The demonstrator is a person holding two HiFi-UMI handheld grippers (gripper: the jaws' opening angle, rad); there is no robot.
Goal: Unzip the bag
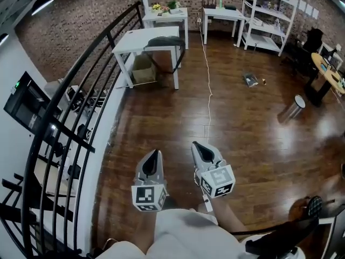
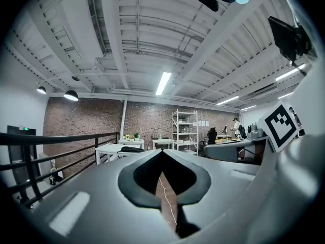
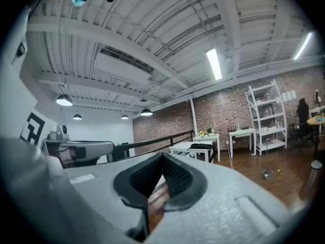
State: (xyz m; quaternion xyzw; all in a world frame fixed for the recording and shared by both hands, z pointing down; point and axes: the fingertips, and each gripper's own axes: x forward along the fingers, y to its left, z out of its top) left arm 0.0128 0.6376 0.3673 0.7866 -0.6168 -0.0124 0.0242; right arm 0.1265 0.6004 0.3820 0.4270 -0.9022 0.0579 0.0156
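Note:
The dark bag lies on a white table far across the room. It also shows small in the left gripper view as the bag and in the right gripper view as the bag. My left gripper and right gripper are held close to my body over the wooden floor, side by side, pointing toward the room. Both are shut with nothing between the jaws, as the left gripper and right gripper show in their own views. Both are several steps away from the bag.
A black railing runs along the left. A white cable crosses the floor toward the far tables. A cardboard box sits under the bag's table. A metal bin, white shelves and a small item are at right.

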